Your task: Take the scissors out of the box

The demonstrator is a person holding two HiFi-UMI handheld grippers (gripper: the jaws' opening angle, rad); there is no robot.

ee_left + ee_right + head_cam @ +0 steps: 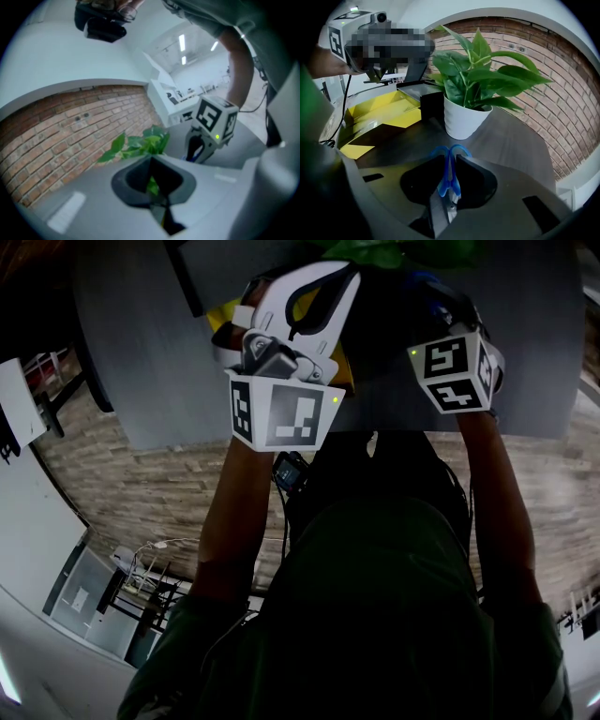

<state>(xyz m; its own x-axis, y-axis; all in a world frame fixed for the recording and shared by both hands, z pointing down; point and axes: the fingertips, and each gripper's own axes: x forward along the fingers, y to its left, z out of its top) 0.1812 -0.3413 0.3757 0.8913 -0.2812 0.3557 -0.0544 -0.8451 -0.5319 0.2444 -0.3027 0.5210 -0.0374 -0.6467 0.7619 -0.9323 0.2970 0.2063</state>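
A yellow box (379, 110) is lying open on the grey table (511, 140), ahead of the right gripper (450, 164) and off to its left, its flaps spread and its yellow floor and walls showing. A white pot (461, 119) is standing straight ahead of that gripper, just right of the box, and is holding one green leafy plant (478, 79). The right gripper is clamping one pair of scissors (449, 185) between its jaws, the two blue handle loops poking out forward toward the pot. The scissors are sitting clear of the box, over the table. The left gripper (152, 180) is hanging above the box. Its jaws are pressed together and gripping nothing, with a sliver of green leaf showing beyond them. That is making one box, one pot, one plant, one pair of scissors and two grippers. A brick wall (562, 103) is running behind the table.
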